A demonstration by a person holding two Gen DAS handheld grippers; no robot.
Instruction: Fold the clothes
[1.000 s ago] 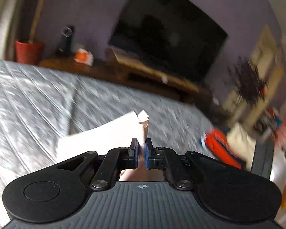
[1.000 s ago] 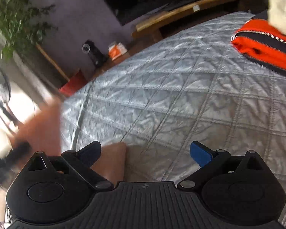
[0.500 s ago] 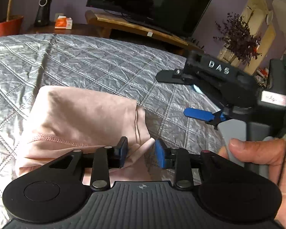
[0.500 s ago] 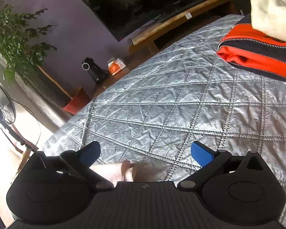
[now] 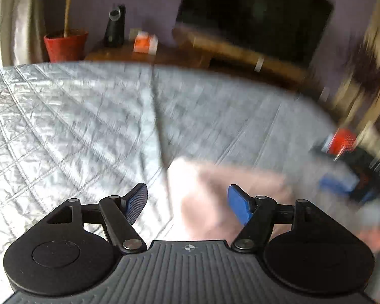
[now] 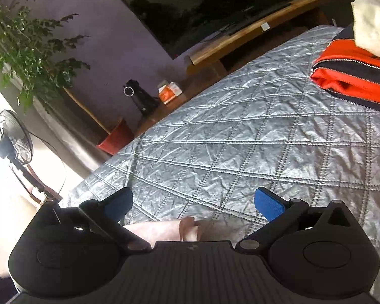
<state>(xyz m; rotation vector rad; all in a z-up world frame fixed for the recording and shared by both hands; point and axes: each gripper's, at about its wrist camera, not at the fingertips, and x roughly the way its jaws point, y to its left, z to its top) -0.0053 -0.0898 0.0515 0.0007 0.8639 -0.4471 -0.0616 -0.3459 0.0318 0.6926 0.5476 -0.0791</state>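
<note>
Pale pink garment on silver-grey diamond-quilted bedspread; orange-and-navy jacket.

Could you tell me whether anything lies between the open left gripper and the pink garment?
Nothing visible does. The left gripper is open just above the pink garment, which lies on the grey quilt; the view is blurred, though.

Purple wall, dark television, wooden bench, sunlit fan.

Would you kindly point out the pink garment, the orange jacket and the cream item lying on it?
pink garment (image 5: 230,185), left wrist view, blurred middle.
orange jacket (image 6: 342,81), right wrist view, orange panel.
cream item (image 6: 372,22), right wrist view, centre.
</note>
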